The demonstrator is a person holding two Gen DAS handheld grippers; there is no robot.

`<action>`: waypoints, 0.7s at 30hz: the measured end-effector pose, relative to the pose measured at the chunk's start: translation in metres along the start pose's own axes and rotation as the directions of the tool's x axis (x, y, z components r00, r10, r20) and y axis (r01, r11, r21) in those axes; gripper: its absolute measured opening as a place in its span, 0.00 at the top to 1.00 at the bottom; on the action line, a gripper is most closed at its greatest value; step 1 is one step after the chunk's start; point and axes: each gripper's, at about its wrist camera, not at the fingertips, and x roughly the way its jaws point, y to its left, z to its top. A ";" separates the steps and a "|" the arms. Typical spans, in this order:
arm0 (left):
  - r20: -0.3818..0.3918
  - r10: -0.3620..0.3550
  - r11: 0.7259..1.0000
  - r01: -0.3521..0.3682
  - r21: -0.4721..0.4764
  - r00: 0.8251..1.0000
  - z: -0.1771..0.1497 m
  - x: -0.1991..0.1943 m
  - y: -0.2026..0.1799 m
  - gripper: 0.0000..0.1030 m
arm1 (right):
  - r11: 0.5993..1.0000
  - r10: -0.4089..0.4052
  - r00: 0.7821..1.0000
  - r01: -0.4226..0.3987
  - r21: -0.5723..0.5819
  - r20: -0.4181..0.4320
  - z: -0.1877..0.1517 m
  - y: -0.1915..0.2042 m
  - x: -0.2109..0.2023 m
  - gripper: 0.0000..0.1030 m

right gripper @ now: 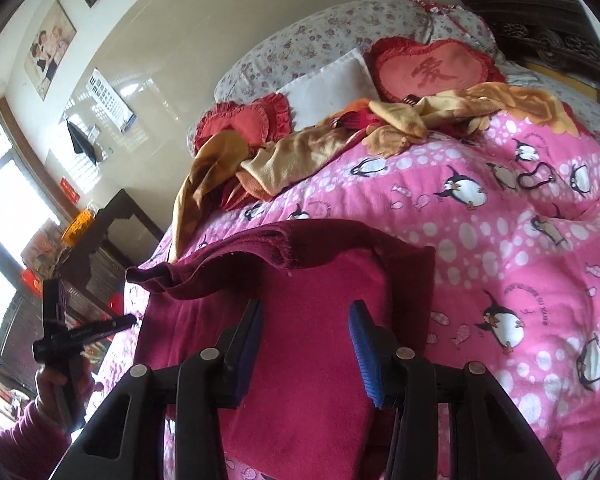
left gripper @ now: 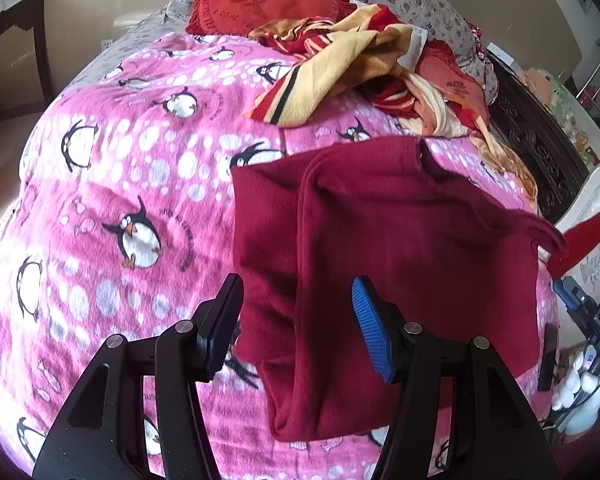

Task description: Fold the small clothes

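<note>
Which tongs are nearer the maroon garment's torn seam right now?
Probably the right tongs: they hover open over the maroon garment, just below the torn seam. The left tongs, also open, sit farther back.

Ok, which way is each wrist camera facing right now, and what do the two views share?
Left wrist: sits behind the open left tool, looking down over the dark red garment on the penguin blanket; the right tool shows at the right edge.
Right wrist: sits behind the open right tool, facing the headboard-end pillows across the same garment; the left tool and the hand holding it show at left.
Shared: garment, blanket, yellow-red clothes pile.
</note>
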 end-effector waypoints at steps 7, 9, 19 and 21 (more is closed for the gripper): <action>-0.036 -0.020 0.999 0.021 0.029 0.999 -0.027 0.004 -0.003 0.45 | 0.999 -0.045 0.991 0.048 0.025 -0.124 -0.033 -0.022 0.006 0.55; -0.031 -0.030 0.998 0.031 0.050 0.999 -0.029 0.003 -0.008 0.45 | 0.999 -0.049 0.988 0.050 0.002 -0.143 -0.041 -0.019 0.006 0.55; -0.089 -0.015 0.994 0.024 0.104 0.996 -0.039 0.014 -0.021 0.74 | 0.990 -0.106 0.981 0.089 -0.111 -0.161 -0.053 -0.006 0.009 0.65; -0.104 -0.028 0.997 0.035 0.065 0.994 -0.040 0.015 -0.016 0.74 | 0.989 -0.114 0.980 0.097 -0.110 -0.166 -0.054 -0.007 0.010 0.65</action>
